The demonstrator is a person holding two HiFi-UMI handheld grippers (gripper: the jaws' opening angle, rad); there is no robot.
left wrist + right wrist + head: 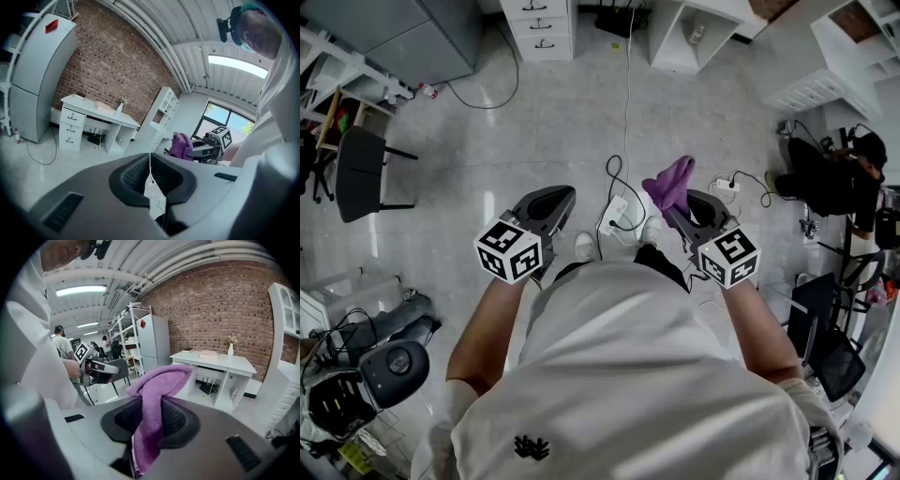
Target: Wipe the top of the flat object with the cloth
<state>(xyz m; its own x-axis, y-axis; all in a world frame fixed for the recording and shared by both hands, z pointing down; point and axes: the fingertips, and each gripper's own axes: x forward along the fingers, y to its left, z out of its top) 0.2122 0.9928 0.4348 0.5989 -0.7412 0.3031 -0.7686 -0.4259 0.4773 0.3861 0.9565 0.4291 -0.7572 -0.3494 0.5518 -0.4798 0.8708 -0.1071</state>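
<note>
My right claw (151, 420) is clamped on the purple cloth (161, 378) – it bunches up out of the jaws, held out before my chest above the floor (562, 122) – while my left claw (151, 176), alongside, has its jaws drawn together on nothing.

Two tongs (547, 204) (696, 208), one purple cloth (670, 183), one white desk (213, 359)

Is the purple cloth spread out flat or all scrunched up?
Scrunched up. The purple cloth is pinched in the right claw, its free end sticking up in a floppy bunch.
</note>
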